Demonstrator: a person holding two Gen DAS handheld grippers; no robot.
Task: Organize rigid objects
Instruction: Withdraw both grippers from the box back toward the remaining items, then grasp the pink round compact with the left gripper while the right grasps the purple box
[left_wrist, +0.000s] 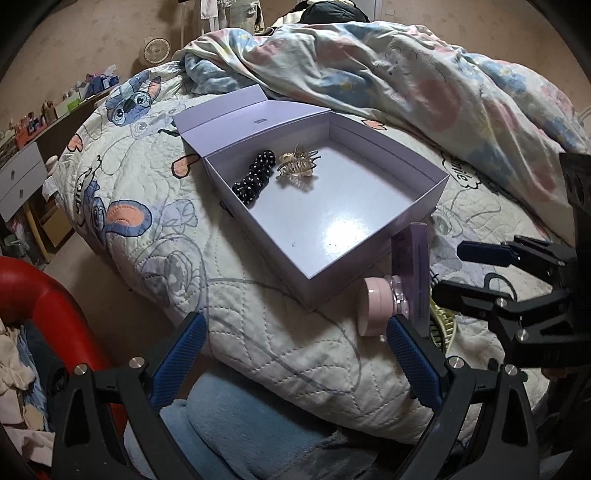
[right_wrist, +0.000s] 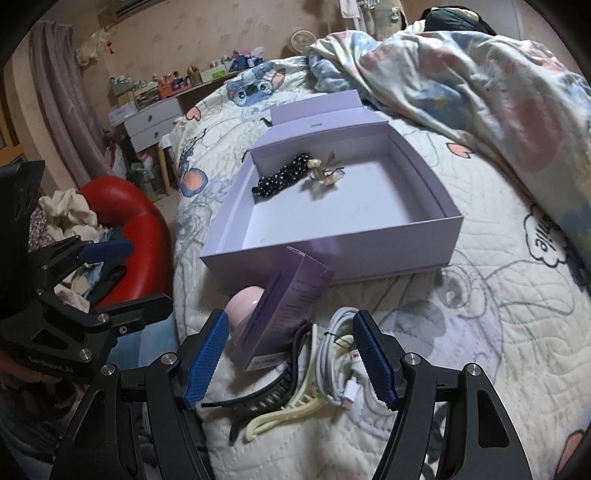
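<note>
The right gripper (right_wrist: 290, 354) hangs over a small heap on the bed quilt (right_wrist: 480, 314), its blue ribbed fingers (right_wrist: 205, 356) apart and clamped on nothing. Between and just below them lie a coiled white cable (right_wrist: 338, 354) with a plug end, a black hair claw (right_wrist: 266, 397) and a cream hair claw (right_wrist: 284, 413), the two claws overlapping. A slim lilac carton (right_wrist: 286, 314) with small print on its side leans tilted above the claws, and a round pink jar (right_wrist: 242, 308) sits just behind it at the left. The left gripper (left_wrist: 295, 345) is near the bed's edge, fingers also spread wide and empty; its right finger (left_wrist: 410, 354) is just beside the pink jar, though contact cannot be made out. Farther up the quilt stands an open lilac box (right_wrist: 369, 254), shallow and square, its hinged lid (left_wrist: 236, 120) folded back flat. Inside, toward the far left corner, lie a black scrunchie (left_wrist: 255, 177) dotted white and a translucent beige claw clip (left_wrist: 297, 164), side by side; the remaining floor of the box is bare and glossy. A rumpled floral duvet (left_wrist: 424, 85) is heaped behind the box. A red curved object (right_wrist: 136, 221) shows beside the bed.
</note>
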